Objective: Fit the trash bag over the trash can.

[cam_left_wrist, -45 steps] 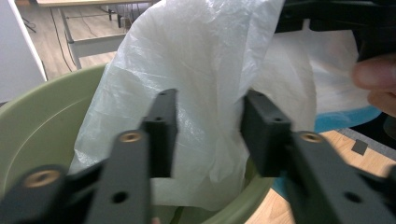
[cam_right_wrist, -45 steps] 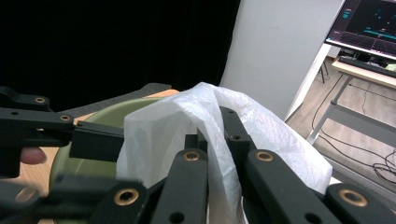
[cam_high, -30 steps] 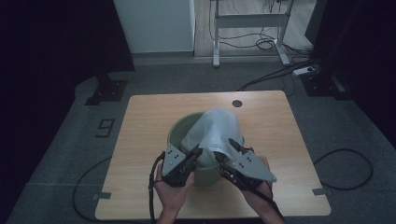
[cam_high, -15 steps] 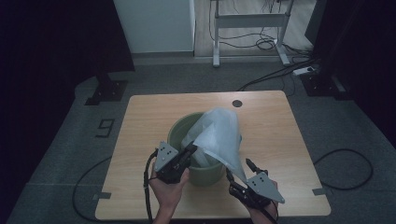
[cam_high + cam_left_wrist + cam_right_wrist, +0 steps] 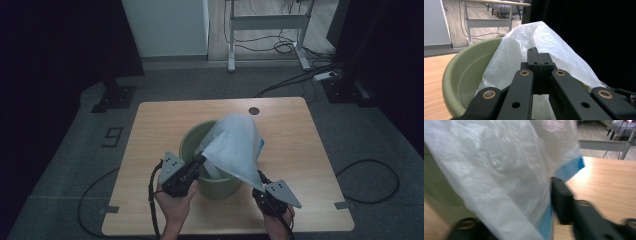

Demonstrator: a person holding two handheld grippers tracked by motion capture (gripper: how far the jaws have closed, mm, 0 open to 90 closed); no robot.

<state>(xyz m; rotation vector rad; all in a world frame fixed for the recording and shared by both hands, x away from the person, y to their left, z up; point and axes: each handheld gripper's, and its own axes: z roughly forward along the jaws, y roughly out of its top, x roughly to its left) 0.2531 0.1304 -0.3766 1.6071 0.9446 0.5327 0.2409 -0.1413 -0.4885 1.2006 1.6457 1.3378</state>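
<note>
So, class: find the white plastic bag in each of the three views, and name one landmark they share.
High view: white plastic bag at centre, draped over the green bucket.
Left gripper view: centre, rising behind the shut jaws.
Right gripper view: across the left and middle.
Shared landmark: the green bucket.

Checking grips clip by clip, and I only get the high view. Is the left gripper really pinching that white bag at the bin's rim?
Observer: Yes. In the left gripper view, the left gripper is shut flat on the white bag, just over the green bin's near rim.
Operator: And the right gripper?
Observer: The right gripper has just been closing. The right gripper view, though blurred, shows the bag's film between its fingers.
</note>
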